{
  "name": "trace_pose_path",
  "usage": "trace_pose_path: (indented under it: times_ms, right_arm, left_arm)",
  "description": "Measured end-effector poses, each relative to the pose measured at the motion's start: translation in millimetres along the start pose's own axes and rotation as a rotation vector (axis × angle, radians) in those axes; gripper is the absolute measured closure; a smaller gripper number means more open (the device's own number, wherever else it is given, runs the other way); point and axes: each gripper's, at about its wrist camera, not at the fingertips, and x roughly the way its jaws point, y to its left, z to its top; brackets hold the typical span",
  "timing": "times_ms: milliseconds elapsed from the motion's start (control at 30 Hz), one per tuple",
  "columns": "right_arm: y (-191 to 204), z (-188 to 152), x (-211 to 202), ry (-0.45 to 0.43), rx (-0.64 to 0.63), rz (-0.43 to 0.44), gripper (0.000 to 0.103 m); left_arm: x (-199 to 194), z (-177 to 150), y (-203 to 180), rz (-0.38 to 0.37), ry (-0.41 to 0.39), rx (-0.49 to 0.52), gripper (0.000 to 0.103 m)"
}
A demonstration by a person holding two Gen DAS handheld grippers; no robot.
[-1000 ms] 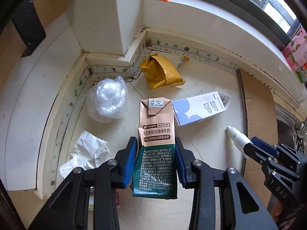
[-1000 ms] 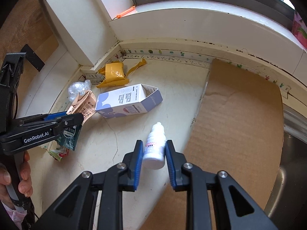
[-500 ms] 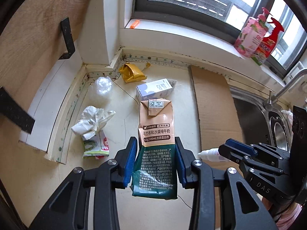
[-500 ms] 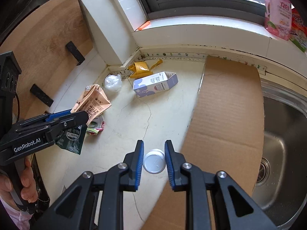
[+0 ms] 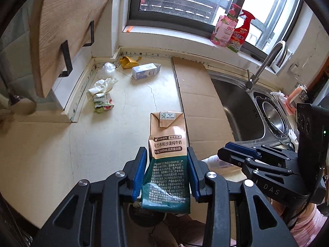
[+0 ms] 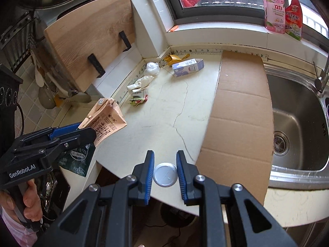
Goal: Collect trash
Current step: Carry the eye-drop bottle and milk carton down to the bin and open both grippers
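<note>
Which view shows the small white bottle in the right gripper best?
Neither is clean. The right wrist view shows the small white bottle centred between the right gripper's pads, but end-on, round base only. The left wrist view shows only a sliver of its side behind the gripper's finger.

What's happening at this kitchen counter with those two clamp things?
A person is clearing trash with two handheld grippers. The left gripper clamps a flattened milk carton; the right gripper grips a small white bottle. Both are held out past the counter's front edge. A blue-and-white carton, yellow wrapper and crumpled paper lie on the countertop.
</note>
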Motion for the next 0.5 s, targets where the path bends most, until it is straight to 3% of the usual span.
trace_pose_path:
  times_ms: [233,500]
  right_arm:
    - [34.0,-64.5,-24.0,0.029,-0.021,0.014,0.081]
    - [57.5,-128.8,-16.2,0.130,-0.034,0.010,0.081]
  left_arm:
    - [-29.3,-71.4,5.8,-0.013,0.019,-0.026,0.067]
    - [-18.1,-153.3,21.9,0.009,0.111,-0.080,0.067]
